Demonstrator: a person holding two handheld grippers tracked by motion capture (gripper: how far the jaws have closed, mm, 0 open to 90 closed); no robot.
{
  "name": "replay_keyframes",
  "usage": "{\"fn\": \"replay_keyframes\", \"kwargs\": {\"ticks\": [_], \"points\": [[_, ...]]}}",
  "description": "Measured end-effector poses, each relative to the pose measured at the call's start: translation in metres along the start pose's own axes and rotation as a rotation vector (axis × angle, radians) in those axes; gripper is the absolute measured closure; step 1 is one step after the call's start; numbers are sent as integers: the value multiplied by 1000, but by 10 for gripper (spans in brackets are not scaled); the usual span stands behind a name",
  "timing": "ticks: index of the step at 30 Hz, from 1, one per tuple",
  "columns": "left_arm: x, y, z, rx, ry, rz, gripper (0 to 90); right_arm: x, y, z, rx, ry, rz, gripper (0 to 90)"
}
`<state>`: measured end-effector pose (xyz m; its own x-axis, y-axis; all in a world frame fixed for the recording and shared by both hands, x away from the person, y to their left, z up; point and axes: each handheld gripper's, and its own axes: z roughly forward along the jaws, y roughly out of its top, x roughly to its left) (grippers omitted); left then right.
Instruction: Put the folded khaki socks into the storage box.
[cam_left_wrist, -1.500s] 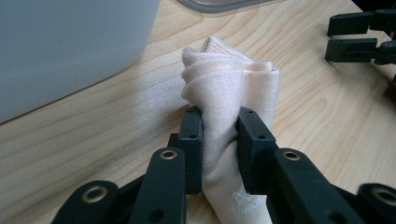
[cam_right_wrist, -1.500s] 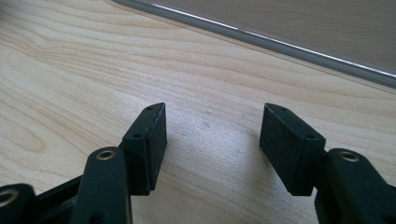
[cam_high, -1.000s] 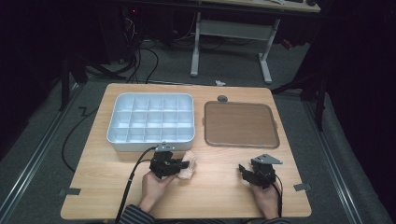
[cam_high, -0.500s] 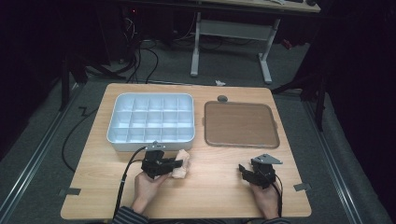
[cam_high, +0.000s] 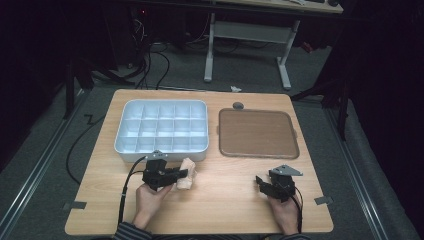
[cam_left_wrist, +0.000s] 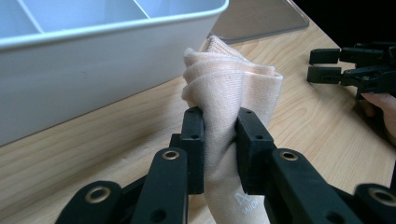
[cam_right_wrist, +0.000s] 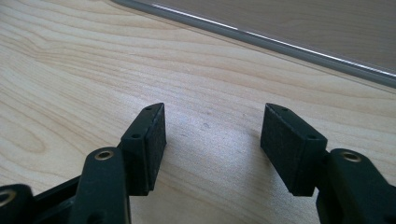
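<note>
High view: left claw (cam_high: 181, 173) clamped on a peach folded cloth (cam_high: 186, 174), which sticks out past its tips, just in front of the white compartment tray (cam_high: 125, 145)'s near wall. Right claw (cam_high: 260, 181) well apart to the right, low over bare wooden surface (cam_high: 225, 210), jaws parted, nothing in them; brown flat tray (cam_high: 259, 133) lies beyond it.

Left gripper view: left claw (cam_left_wrist: 219, 140) pads pinch the cloth (cam_left_wrist: 229, 88) tight, jaws narrow, cloth bunched between and rising above the tips. White tray (cam_left_wrist: 93, 70) wall up-left of the claw, close to the cloth. Right claw (cam_left_wrist: 324, 65) far off to the upper right.

Right gripper view: right claw (cam_right_wrist: 212, 140) wide apart, empty, surface (cam_right_wrist: 84, 70) under it. Brown tray (cam_right_wrist: 289, 23) rim ahead of the tips.
</note>
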<state>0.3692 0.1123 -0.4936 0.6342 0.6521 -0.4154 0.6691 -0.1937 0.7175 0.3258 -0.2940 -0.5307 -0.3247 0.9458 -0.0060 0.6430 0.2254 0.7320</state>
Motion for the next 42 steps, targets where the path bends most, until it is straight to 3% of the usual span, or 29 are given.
{"fn": "replay_keyframes", "kwargs": {"ticks": [30,33,37,42], "points": [[20,9,-34,-49,51,-39,756,0,0,0,1,0,-6,401],[19,15,-38,-50,60,-20,756,0,0,0,1,1,-7,401],[22,19,-41,-62,52,-33,756,0,0,0,1,1,-6,401],[24,27,-47,-52,80,-19,756,0,0,0,0,1,-7,400]]}}
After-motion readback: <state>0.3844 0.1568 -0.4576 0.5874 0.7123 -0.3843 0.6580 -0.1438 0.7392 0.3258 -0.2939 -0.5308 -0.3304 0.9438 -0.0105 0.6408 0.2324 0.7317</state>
